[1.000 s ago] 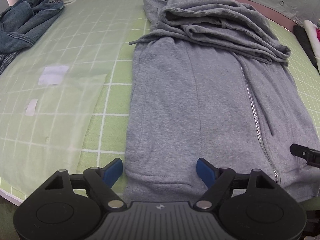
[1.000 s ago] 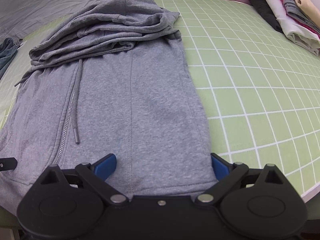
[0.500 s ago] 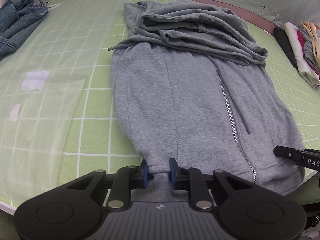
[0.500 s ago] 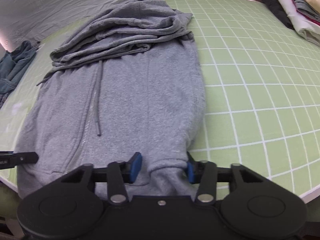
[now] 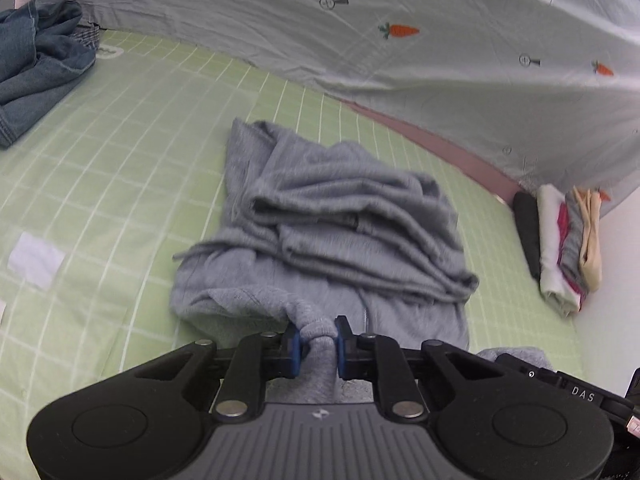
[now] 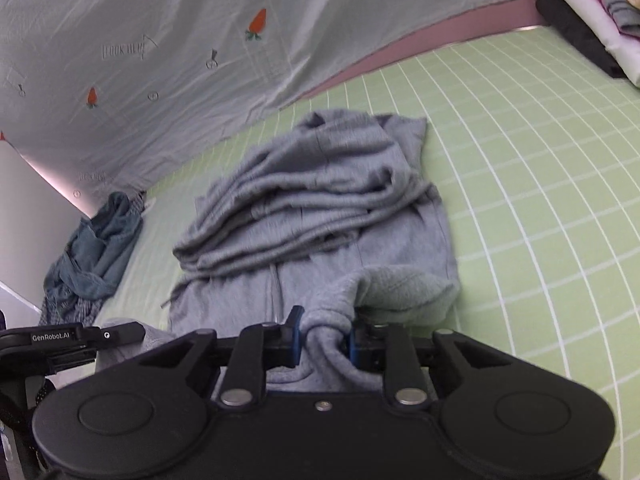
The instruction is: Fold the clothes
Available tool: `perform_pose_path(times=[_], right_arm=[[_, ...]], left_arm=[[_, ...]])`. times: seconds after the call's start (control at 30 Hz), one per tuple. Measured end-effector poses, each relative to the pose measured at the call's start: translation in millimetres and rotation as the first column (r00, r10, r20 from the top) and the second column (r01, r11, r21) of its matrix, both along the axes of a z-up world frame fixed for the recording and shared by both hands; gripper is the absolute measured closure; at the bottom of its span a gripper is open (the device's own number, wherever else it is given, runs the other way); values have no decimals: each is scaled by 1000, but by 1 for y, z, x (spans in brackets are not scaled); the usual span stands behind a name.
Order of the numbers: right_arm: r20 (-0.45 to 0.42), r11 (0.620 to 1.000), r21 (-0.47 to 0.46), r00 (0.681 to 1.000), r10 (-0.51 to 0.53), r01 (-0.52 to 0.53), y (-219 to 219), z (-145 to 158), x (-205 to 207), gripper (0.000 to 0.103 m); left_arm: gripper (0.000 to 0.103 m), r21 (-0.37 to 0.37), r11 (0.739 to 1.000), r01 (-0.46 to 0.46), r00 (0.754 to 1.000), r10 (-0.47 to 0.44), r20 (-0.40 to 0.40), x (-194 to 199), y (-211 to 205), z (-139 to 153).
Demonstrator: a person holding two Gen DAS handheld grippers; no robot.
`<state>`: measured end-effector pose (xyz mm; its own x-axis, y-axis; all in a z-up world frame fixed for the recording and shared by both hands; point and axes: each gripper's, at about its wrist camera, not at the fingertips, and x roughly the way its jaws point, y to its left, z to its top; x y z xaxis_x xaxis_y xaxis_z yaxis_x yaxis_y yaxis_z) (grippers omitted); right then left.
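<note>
A grey zip hoodie lies on the green grid mat, its hood and sleeves bunched at the far end. My left gripper is shut on the hoodie's bottom hem at its left corner and holds it lifted above the body. The hoodie also shows in the right wrist view. My right gripper is shut on the hem at the right corner, lifted too, with the fleecy inside showing. The lower part is doubled over toward the hood.
A blue denim garment lies crumpled at the far left, also in the right wrist view. A stack of folded clothes sits at the right edge. A white carrot-print sheet hangs behind. White paper scraps lie left.
Both grippers closed on the hoodie's bottom hem, then lifted it and carried it forward over the body toward the hood; the lower part now folds up.
</note>
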<state>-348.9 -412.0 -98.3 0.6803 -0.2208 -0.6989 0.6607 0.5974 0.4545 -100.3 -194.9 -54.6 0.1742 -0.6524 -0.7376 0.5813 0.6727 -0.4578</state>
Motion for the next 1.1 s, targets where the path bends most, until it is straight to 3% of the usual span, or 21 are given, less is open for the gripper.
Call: perform_pose_path(times=[0.23,0.37,0.43,0.57,0.63,0.83,0.9,1.07,1.1], right_arm=[[54,992,-121,998,-29,36,-62,20,47,84],[43,986,-152,997,-64,70,-91,13,75,83],[7,987,-150,998,-62,63,-103,-1,92,82],[-57,994,-32,993,-105,103,-129,-42,112,77],[-40,991,6,991,-130,131,-130,-46,108,71],[-52,995,-36,994,-100,98,-108,-33,97,49],[-45,994,-34,993,-106,104,-101,-28,89,42],[-21,994,0,994,-107,107,-92,-27,72,42],[-21,994,13,994,-106,106,-91,-30,70,47]], left_arm=[[86,-84,994,-76,996,79,34,70,-43,14],[85,-47,993,-113,993,114,26,105,-70,-3],[85,-20,991,-131,991,131,0,119,-82,-16],[81,32,986,-162,983,164,-79,136,-89,-44],[78,25,988,-153,985,155,-73,134,-85,-44],[59,30,987,-160,984,162,-70,120,-64,-34],[59,31,988,-148,986,150,-73,114,-58,-30],[58,38,992,-118,987,121,-106,101,-49,-33],[59,52,993,-109,988,114,-108,99,-50,-35]])
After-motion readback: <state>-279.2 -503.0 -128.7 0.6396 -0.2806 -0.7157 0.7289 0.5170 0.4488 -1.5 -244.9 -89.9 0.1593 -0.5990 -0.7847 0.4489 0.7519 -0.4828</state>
